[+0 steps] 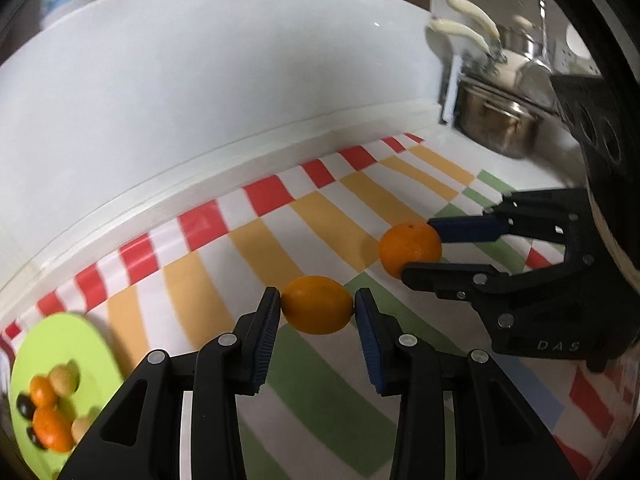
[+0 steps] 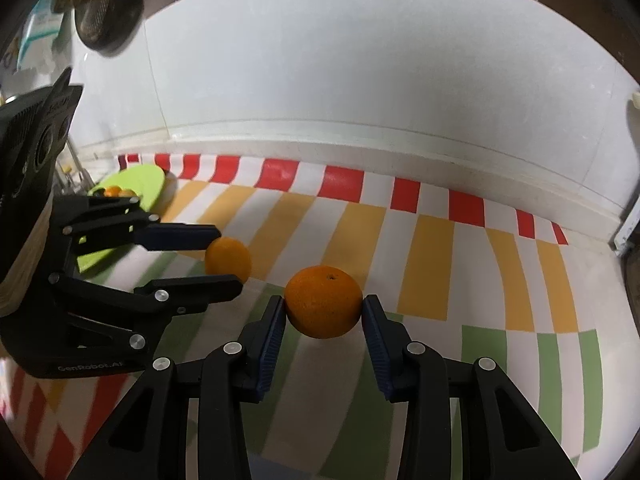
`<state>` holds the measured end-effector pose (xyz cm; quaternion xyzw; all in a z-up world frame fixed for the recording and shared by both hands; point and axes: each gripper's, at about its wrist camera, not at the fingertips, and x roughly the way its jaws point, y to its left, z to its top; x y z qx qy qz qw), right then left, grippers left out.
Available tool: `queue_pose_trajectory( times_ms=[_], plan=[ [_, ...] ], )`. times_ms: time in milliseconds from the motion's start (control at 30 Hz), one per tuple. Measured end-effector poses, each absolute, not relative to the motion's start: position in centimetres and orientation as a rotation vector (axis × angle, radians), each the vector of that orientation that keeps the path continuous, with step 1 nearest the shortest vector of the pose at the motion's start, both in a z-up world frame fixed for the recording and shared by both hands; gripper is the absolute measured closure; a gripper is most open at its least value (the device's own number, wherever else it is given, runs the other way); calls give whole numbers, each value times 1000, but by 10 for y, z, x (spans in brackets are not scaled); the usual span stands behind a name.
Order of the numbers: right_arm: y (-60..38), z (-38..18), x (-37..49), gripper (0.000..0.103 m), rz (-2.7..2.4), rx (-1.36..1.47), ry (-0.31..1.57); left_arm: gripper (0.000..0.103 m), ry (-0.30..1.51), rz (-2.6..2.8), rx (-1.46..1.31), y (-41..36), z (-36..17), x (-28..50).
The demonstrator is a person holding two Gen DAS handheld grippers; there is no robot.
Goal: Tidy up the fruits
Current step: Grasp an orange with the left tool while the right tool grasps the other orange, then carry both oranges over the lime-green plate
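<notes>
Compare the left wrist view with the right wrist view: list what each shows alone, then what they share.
Left wrist only: steel pots with cream handles at upper right, and the plate's pale and dark fruits.
Right wrist only: a round mesh strainer hanging at upper left.
Both: the left gripper shut on the smooth orange fruit, the right gripper shut on the dimpled orange, the green plate, and the checked cloth.

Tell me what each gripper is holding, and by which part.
Left gripper: smooth orange fruit, pads on its two ends. Right gripper: dimpled orange, pads on opposite sides.
</notes>
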<state>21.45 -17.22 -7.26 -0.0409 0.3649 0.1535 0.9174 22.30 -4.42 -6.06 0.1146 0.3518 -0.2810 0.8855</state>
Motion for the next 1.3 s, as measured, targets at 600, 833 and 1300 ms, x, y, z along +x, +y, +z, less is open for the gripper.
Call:
queue_pose_trajectory(
  times_ms=[600,833,1300],
  plan=[
    [-122,-23,158,63,356,-59,640,65,632,-396,112,25,-16,155],
    [-95,-11,142,63,395,-50,610,65,615,-311,65,56,-9,131],
    [-39,-5,133,63,487,-66,589,65,598,-143,17,117,-6,101]
  ],
)
